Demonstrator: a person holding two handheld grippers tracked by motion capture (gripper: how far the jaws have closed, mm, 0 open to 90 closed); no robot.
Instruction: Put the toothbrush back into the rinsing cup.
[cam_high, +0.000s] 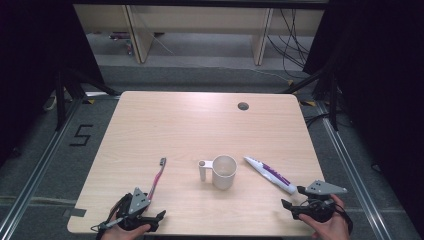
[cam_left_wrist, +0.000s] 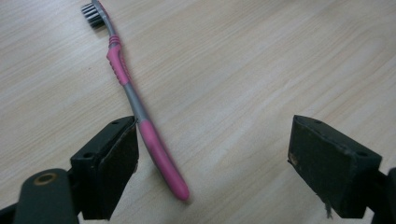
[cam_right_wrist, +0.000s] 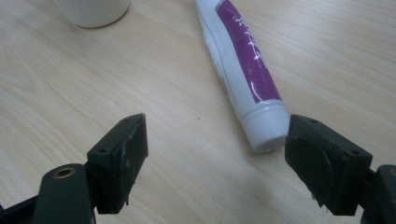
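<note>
White-and-purple plastic toothpaste tube (cam_right_wrist: 243, 65) with unreadable lettering, empty white plastic mug (cam_high: 224, 171), pink-and-grey toothbrush (cam_left_wrist: 135, 105), left gripper (cam_left_wrist: 212, 163) and right gripper (cam_right_wrist: 215, 158) both apart, gripping nothing

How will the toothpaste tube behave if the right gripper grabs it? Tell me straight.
The toothpaste tube looks soft-walled, so its body would probably dent under the pads. Its round cap end, lying by the open right gripper, seems stiffer and safer to pinch. The glossy surface may be slippery, and the rounded body could roll when nudged.

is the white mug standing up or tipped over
Upright: the white ceramic mug with a side handle stands on its base on the light wooden table, its round open mouth facing up.
</note>
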